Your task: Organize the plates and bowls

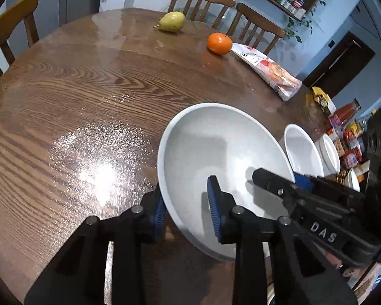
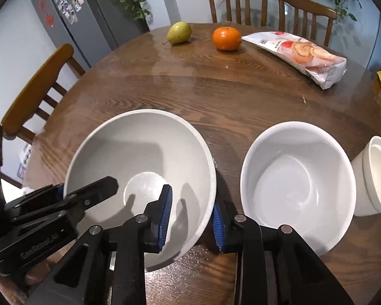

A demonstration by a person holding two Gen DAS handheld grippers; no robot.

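A large pale grey bowl [image 1: 223, 157] [image 2: 139, 160] sits near the front of the round wooden table. My left gripper [image 1: 188, 211] straddles its left rim, one blue pad inside and one outside, with a gap still showing. My right gripper [image 2: 193, 216] straddles its right rim the same way and also shows in the left wrist view [image 1: 279, 185]. A white bowl [image 2: 297, 180] [image 1: 302, 150] stands just right of the grey one. A stack of small white bowls [image 2: 376, 175] [image 1: 330, 155] stands further right.
A pear [image 2: 179, 32], an orange [image 2: 226, 38] and a snack bag [image 2: 302, 53] lie at the table's far side. Wooden chairs [image 2: 237, 0] ring the table. Packets and a bottle [image 1: 348, 109] sit at the right. A fridge [image 2: 71, 12] stands back left.
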